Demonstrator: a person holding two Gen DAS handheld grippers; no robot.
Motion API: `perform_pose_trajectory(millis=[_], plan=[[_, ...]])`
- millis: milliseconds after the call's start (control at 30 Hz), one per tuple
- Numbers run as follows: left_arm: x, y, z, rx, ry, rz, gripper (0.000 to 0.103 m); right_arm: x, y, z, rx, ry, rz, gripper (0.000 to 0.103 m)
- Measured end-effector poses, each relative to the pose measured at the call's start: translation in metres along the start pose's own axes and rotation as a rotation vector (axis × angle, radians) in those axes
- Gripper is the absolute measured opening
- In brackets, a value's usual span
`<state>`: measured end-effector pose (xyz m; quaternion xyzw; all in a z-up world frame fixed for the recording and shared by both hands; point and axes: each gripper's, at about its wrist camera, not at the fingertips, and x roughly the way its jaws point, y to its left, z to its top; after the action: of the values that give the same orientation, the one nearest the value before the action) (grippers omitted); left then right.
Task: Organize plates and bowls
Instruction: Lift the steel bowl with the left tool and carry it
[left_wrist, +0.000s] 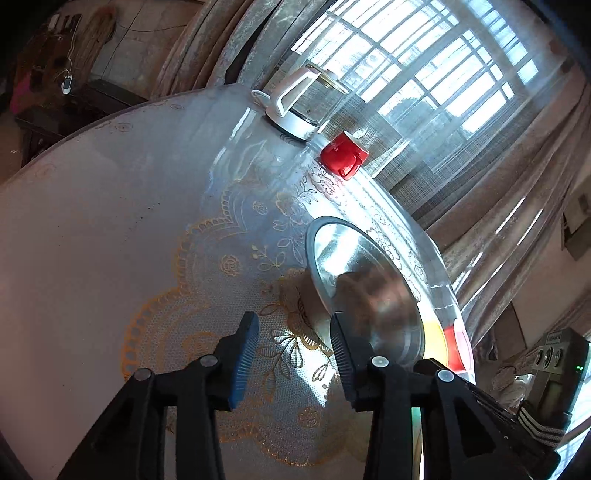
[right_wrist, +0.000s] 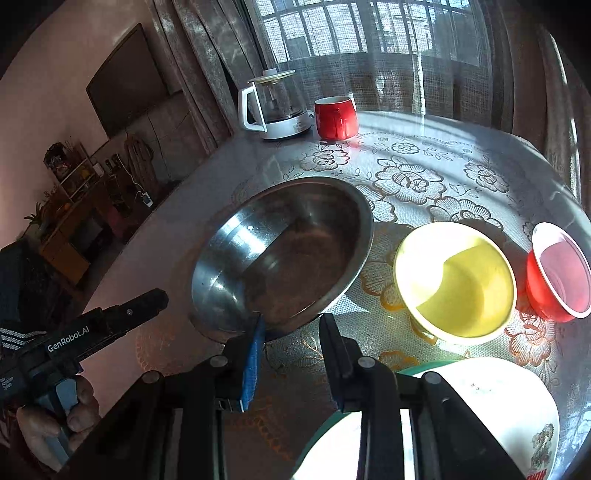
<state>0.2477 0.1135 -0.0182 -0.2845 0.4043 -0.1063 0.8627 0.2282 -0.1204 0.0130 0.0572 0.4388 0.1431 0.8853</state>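
Observation:
A steel bowl (right_wrist: 284, 251) sits on the lace tablecloth, with a yellow bowl (right_wrist: 458, 284) and a red bowl (right_wrist: 557, 273) to its right. A white plate on a green one (right_wrist: 480, 406) lies nearest, under my right gripper. My right gripper (right_wrist: 291, 332) is open, its fingertips at the steel bowl's near rim, empty. In the left wrist view the steel bowl (left_wrist: 365, 288) lies just right of my open, empty left gripper (left_wrist: 293, 328); slivers of the yellow and red bowls (left_wrist: 452, 347) show behind it.
A white and glass kettle (right_wrist: 273, 107) and a red mug (right_wrist: 334, 118) stand at the table's far edge by the curtained window. The left gripper's body (right_wrist: 92, 328) and the hand holding it are at the table's left side.

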Motion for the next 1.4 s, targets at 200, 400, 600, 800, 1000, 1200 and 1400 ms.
perform_pose_trajectory(millis=[200, 400, 600, 800, 1000, 1200, 1400], plan=[[0.015, -0.009, 0.015, -0.001, 0.006, -0.003, 0.044, 0.007, -0.018, 0.006, 0.061, 0.028, -0.004, 0.033], [0.037, -0.019, 0.027, 0.054, 0.015, 0.031, 0.042, 0.017, -0.033, 0.014, 0.117, 0.049, -0.021, 0.034], [0.055, -0.028, 0.030, 0.153, 0.030, 0.065, 0.013, 0.033, -0.039, 0.020, 0.135, 0.068, -0.034, 0.033], [0.036, -0.021, 0.017, 0.153, 0.019, 0.072, 0.014, 0.031, -0.026, 0.010, 0.069, 0.061, -0.044, 0.030], [0.006, -0.010, -0.002, 0.126, 0.001, 0.096, 0.016, 0.016, -0.005, 0.002, 0.006, 0.041, -0.024, 0.030], [-0.032, 0.003, -0.027, 0.116, -0.020, 0.095, 0.018, -0.004, 0.018, -0.018, -0.060, 0.030, 0.003, 0.030], [-0.066, 0.012, -0.049, 0.107, -0.037, 0.109, 0.018, -0.024, 0.039, -0.040, -0.110, 0.019, 0.033, 0.030]])
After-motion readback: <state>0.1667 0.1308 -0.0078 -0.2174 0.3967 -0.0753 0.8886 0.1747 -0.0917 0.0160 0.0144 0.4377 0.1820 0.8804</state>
